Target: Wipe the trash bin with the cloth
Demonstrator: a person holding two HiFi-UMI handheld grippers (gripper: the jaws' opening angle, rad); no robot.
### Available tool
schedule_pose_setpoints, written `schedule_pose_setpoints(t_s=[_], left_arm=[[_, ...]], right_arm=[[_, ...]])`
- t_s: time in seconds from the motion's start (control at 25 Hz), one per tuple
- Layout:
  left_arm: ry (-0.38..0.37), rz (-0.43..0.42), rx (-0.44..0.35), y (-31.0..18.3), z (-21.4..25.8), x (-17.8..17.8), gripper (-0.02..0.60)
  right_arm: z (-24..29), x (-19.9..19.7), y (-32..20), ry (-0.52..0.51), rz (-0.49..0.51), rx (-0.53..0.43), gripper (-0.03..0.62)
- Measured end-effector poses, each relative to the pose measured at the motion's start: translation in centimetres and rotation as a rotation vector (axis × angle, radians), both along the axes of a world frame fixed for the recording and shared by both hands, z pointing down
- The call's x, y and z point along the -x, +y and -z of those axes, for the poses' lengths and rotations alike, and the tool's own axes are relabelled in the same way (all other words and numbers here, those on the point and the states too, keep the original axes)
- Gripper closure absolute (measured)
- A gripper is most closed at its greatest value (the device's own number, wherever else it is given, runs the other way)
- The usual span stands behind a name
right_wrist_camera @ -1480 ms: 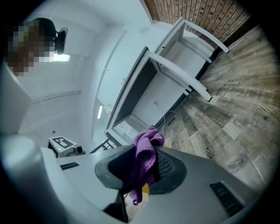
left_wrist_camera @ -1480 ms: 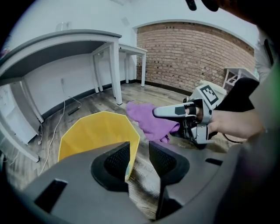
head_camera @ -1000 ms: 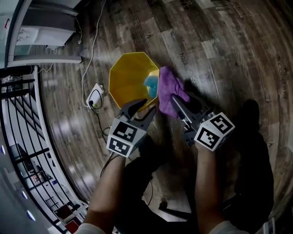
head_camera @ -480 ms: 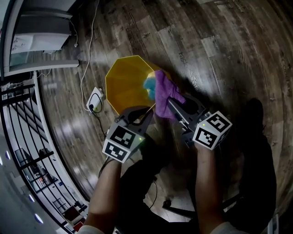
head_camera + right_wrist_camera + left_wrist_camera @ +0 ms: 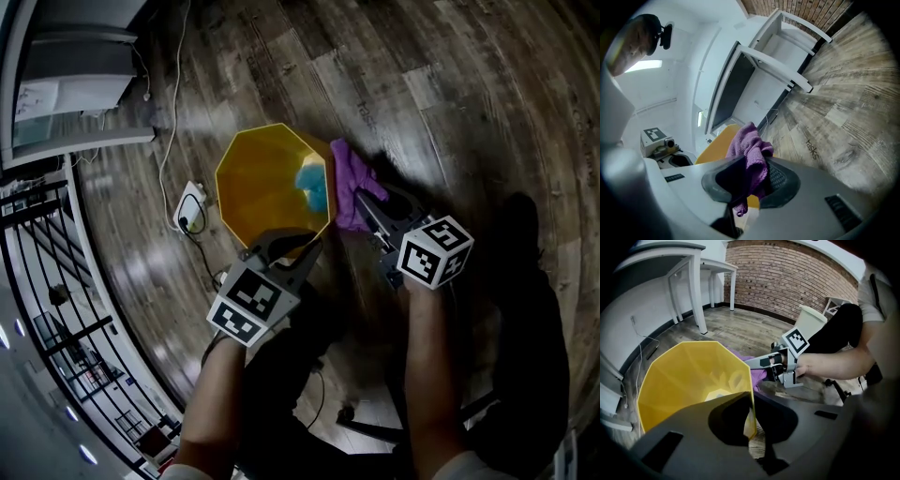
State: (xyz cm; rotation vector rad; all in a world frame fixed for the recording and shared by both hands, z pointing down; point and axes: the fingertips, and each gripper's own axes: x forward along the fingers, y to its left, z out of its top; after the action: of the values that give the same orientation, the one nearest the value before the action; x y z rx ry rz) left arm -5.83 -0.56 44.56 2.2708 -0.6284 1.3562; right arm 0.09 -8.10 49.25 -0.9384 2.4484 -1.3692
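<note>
A yellow octagonal trash bin (image 5: 262,178) stands on the wood floor with something blue (image 5: 312,186) inside it. My left gripper (image 5: 289,240) sits at the bin's near rim. Its jaws have just been closing, and the left gripper view shows them shut with the thin yellow wall (image 5: 749,411) between them. My right gripper (image 5: 362,202) is shut on a purple cloth (image 5: 349,180), which lies against the outside of the bin's right edge. The right gripper view shows the cloth (image 5: 751,157) bunched between the jaws, with the bin (image 5: 717,143) behind it.
A white power strip (image 5: 194,203) with a cable lies on the floor left of the bin. White desks (image 5: 75,84) and a black railing (image 5: 47,281) stand at the left. The person's dark legs fill the lower part of the head view.
The left jaws stood open a second ago and now grip the bin's near rim. The right gripper with the cloth swung over the rim, then sank along the bin's right side.
</note>
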Motion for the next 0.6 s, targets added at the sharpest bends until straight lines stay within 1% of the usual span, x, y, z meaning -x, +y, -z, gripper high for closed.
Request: schedule_pose_setpoints(t_s=[0.28, 0.6], left_arm=[[0.002, -0.009, 0.003, 0.1, 0.1, -0.1, 0.561], [0.0, -0.013, -0.007, 0.1, 0.0, -0.1, 0.561]], right_arm=[[-4.0, 0.4, -0.7, 0.104, 0.043, 0.049, 0.503], [-10.4, 0.7, -0.4, 0.31, 0.06, 0.138, 0.505]])
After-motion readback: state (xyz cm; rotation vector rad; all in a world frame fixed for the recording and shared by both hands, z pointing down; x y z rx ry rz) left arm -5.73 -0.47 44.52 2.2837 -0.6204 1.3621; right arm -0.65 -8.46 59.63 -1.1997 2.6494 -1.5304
